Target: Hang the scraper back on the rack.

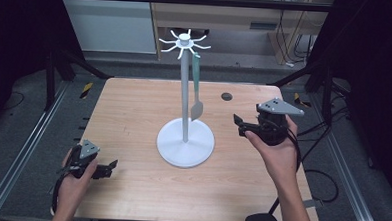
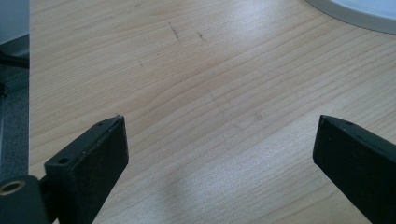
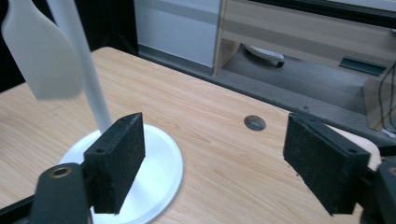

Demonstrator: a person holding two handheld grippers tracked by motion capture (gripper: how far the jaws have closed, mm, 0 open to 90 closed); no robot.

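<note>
Both the left gripper (image 1: 112,164) and right gripper (image 1: 237,125) gape empty over the pale wooden table (image 1: 134,113); a white stand (image 1: 185,140) sits between them, cabinets beyond.

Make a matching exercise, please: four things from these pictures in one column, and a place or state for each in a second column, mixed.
1. spatula
2. stand
3. left gripper
4. right gripper

A. held above the table, jaws open, right of the base
B. hangs from a hook at the top
C. low at the near left corner, jaws open
D. stands mid-table on a round white base

Pairs: 1-B, 2-D, 3-C, 4-A
</note>
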